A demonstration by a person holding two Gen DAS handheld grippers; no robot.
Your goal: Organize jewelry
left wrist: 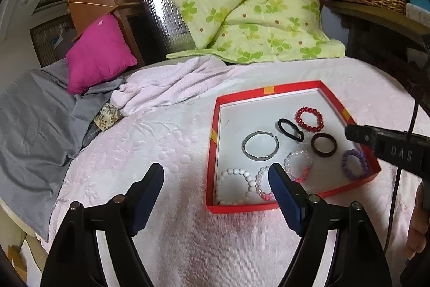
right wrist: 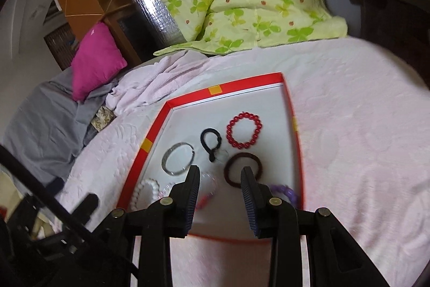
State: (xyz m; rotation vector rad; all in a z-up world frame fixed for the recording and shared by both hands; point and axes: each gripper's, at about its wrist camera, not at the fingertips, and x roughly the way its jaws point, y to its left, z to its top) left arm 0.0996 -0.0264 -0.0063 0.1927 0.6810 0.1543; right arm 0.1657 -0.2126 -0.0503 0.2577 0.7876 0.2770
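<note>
Pink blanket [left wrist: 166,152] on the bed, red tray [left wrist: 213,152] on top holding your bracelets and hair ties. Your left gripper [left wrist: 216,174] hangs spread wide and empty at the tray's near edge. Your right gripper [right wrist: 220,174] is empty too, jaws partly apart above the brown hair tie [right wrist: 243,168].

The only readable lettering is "DAS", raised in capitals on the black body of the right claw [left wrist: 397,149], where it reaches in from the right edge of the left wrist view. The letters are the same dark colour as the housing and stand upright in a single row. Nothing else in either view carries legible text, numbers or a brand mark.
</note>
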